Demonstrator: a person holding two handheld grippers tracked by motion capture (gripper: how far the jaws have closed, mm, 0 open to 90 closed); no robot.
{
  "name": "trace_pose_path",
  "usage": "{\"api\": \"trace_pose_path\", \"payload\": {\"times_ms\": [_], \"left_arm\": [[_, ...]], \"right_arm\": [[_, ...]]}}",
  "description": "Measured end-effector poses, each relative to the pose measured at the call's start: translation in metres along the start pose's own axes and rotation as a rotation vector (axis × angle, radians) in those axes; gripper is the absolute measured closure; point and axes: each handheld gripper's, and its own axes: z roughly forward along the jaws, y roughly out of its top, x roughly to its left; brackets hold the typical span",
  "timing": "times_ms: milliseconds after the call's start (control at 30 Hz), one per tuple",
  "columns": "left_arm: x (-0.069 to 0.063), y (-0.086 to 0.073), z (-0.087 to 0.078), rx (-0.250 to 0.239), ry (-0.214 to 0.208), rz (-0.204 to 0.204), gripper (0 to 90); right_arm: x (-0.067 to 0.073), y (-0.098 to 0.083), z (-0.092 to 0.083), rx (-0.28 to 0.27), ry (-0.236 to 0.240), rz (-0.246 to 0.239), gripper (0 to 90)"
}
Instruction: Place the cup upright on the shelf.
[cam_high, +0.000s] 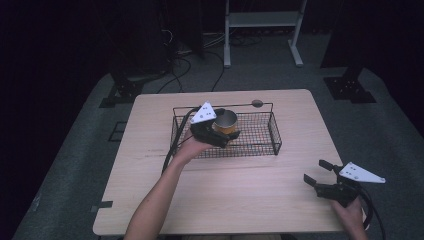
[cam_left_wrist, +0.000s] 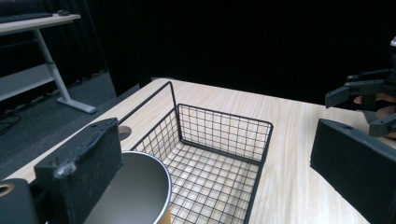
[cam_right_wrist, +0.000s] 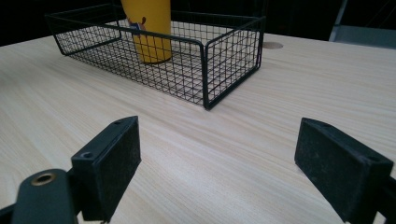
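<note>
A pale wooden table (cam_high: 235, 200) with rounded corners stands on grey carpet. A black wire basket (cam_high: 260, 145) sits directly on it, toward the far side and about midway across. Just behind the basket there's a small round cable hole (cam_high: 257, 103) near the far edge. The near half is bare wood grain

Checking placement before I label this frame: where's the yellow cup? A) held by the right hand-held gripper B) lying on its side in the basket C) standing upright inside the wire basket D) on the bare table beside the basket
C: the yellow cup stands upright on the floor of the wire basket, while the right hand-held gripper is open and off to the side over bare table.
</note>
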Motion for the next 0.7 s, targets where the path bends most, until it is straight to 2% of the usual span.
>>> {"api": "trace_pose_path", "payload": {"times_ms": [267, 500, 700], "left_arm": [[-0.009, -0.005, -0.008, -0.026, 0.000, -0.012, 1.4], [-0.016, -0.009, -0.013, -0.031, 0.002, -0.007, 1.4], [-0.022, -0.013, -0.016, -0.040, -0.001, -0.018, 1.4]], "right_arm": [[0.000, 0.000, 0.000, 0.002, -0.001, -0.002, 13.4], [0.000, 0.000, 0.000, 0.004, -0.001, 0.000, 13.4], [0.001, 0.000, 0.000, 0.006, -0.002, -0.001, 13.4]]}}
